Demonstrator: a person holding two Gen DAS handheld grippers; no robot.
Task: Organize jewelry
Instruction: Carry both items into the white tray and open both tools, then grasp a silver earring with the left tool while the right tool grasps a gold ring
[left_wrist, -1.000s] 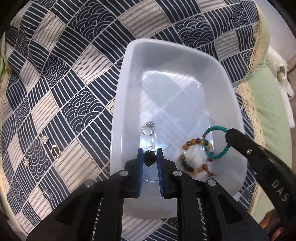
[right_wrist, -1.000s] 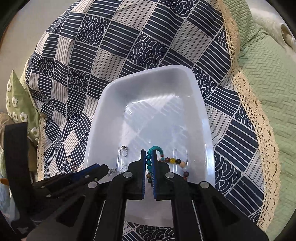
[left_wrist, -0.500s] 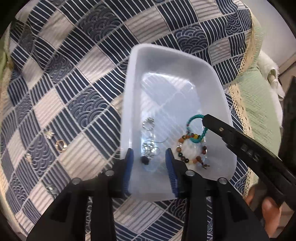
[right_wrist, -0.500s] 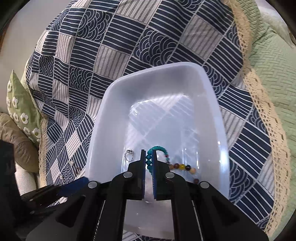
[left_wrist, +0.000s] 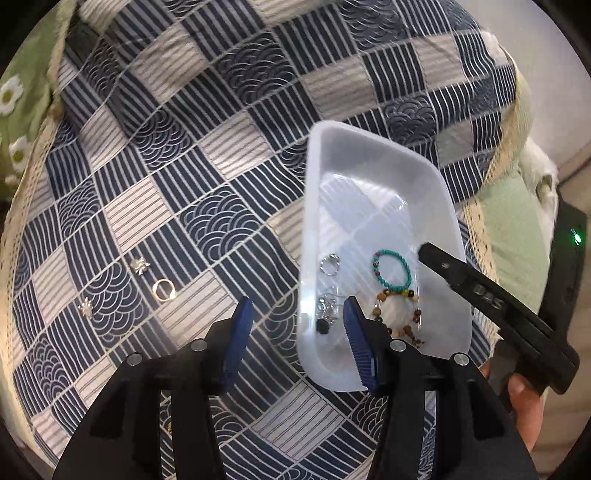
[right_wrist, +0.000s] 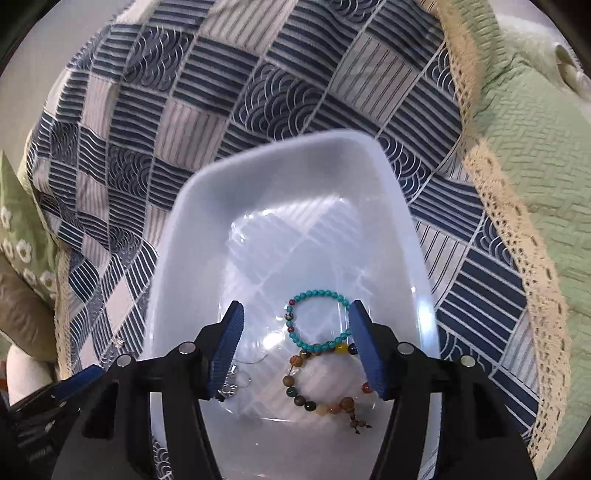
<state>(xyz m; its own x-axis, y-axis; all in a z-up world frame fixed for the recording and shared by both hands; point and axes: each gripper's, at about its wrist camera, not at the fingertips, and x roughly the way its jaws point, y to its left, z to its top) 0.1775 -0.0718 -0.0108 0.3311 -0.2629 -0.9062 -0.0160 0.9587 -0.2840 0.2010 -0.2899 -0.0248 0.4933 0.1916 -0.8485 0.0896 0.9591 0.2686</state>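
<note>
A white plastic tray (left_wrist: 380, 162) (right_wrist: 177, 236) lies on the patterned cloth. In it lie a turquoise bead bracelet (left_wrist: 392, 268) (right_wrist: 318, 319), a brown multicoloured bead bracelet (left_wrist: 397, 314) (right_wrist: 325, 387), a silver ring (left_wrist: 329, 264) and a silver chain with a black bead (left_wrist: 325, 317). My left gripper (left_wrist: 297, 328) is open and empty, straddling the tray's near left rim. My right gripper (right_wrist: 295, 341) is open and empty above the two bracelets; it also shows in the left wrist view (left_wrist: 480, 295). On the cloth left of the tray lie a gold ring (left_wrist: 163, 288) and two small silver star pieces (left_wrist: 139, 265) (left_wrist: 85, 306).
The blue and beige checked cloth (left_wrist: 184, 184) (right_wrist: 258, 74) has a lace edge and lies over a green quilted cover (right_wrist: 535, 147). A black device with a green light (left_wrist: 570, 240) stands at the far right. A daisy-print cushion (right_wrist: 22, 236) lies at the left.
Both grippers opened and drew back from the tray. The left one let go of the black-bead chain and the right one let go of the turquoise bracelet; both now lie in the tray.
</note>
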